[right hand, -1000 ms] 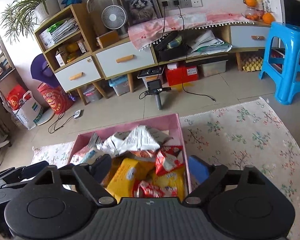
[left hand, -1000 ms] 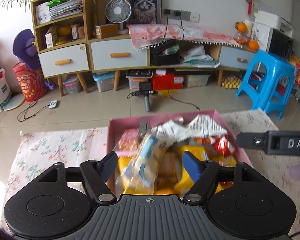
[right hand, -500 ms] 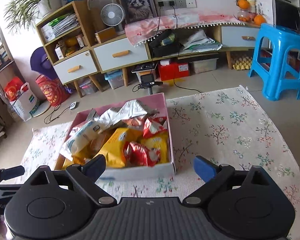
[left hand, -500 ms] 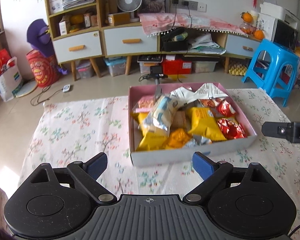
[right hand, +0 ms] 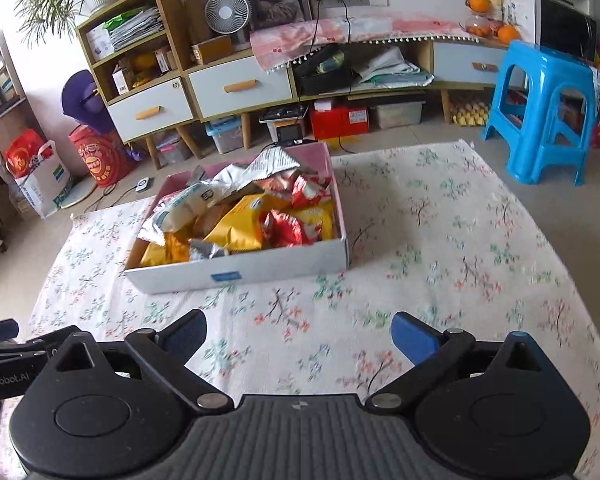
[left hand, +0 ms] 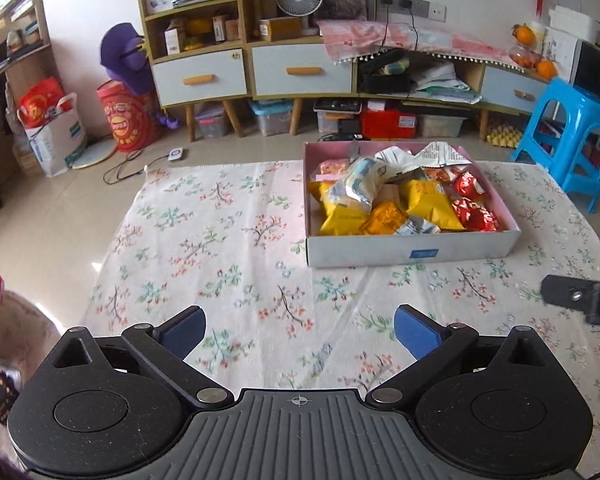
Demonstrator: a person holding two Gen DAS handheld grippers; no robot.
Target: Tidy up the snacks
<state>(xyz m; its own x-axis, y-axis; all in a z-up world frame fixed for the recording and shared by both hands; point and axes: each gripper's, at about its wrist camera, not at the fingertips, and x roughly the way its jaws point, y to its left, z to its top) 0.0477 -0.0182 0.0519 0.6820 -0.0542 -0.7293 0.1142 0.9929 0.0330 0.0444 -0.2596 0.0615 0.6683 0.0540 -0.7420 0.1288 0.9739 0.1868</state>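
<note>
Standing wide and empty, having just been opening, both tongs [left hand: 299, 330] [right hand: 297, 332] face the snack box [left hand: 408, 251] across bare floral cloth [left hand: 220, 240].

Soft daylight fills the room in both views, bright and even, with no hard shadows. In the left wrist view a patch of glare washes out the flower-printed white cloth [left hand: 236, 240] just left of the pink-lined white cardboard box [left hand: 412, 251], and a bright spot burns at the cloth's near left edge. The shiny red and yellow snack packets [right hand: 256, 220] catch small highlights. Fisheye distortion bends the long wooden sideboard with pale blue drawers [right hand: 236, 88] into a curve, and the frame corners fall off to black. The right wrist view is slightly softer, with faint blur on the cloth pattern.
</note>
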